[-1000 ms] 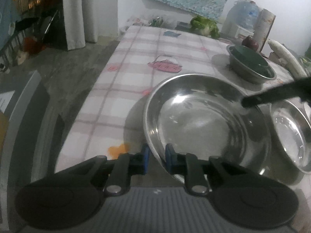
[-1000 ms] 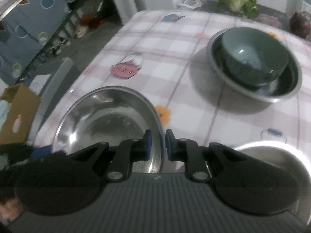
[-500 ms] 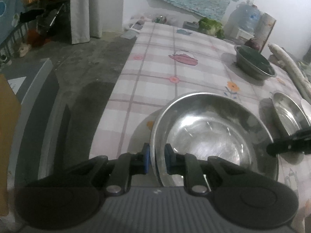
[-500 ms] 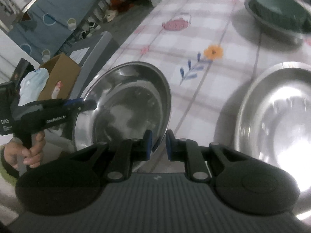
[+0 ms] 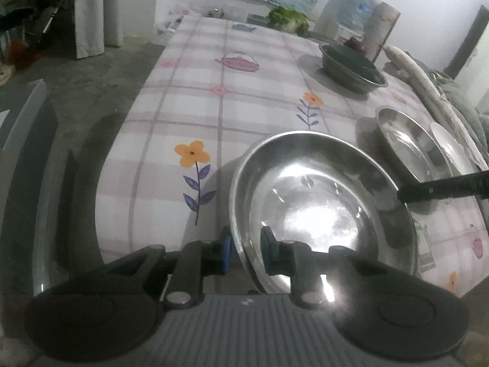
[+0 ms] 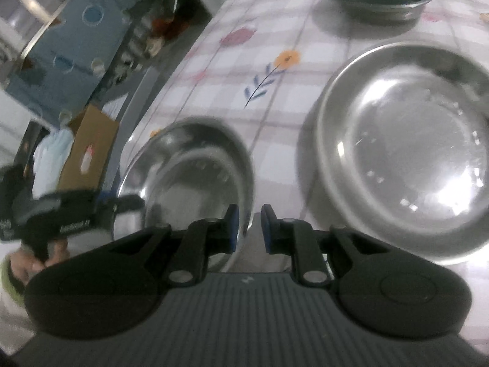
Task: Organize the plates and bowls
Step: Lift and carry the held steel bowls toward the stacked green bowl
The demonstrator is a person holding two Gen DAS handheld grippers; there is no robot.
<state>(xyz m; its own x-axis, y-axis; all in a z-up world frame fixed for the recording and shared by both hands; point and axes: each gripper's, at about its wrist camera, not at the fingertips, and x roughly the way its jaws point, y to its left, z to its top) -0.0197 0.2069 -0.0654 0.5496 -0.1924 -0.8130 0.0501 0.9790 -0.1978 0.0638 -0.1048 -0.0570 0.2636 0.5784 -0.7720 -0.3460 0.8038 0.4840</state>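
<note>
A large steel bowl (image 5: 321, 214) hangs over the near end of the checked table (image 5: 232, 101), held from two sides. My left gripper (image 5: 246, 250) has the bowl's near rim between its blue pads; its jaws are opening slightly. My right gripper (image 6: 248, 226) is shut on the opposite rim of the same bowl (image 6: 189, 171), and one of its black fingers (image 5: 443, 188) shows at the bowl's right edge. In the right wrist view a hand holds the left gripper (image 6: 76, 214) at the bowl's far side.
A second steel bowl (image 6: 406, 140) sits on the table to the right, with a white plate (image 5: 455, 150) beside it. A green bowl (image 5: 351, 61) rests inside a steel bowl at the back. A cardboard box (image 6: 88, 146) stands on the floor.
Both grippers have drawn the steel bowl back toward the table's near end, away from the green bowl. The second steel bowl now lies farther forward in both views.
</note>
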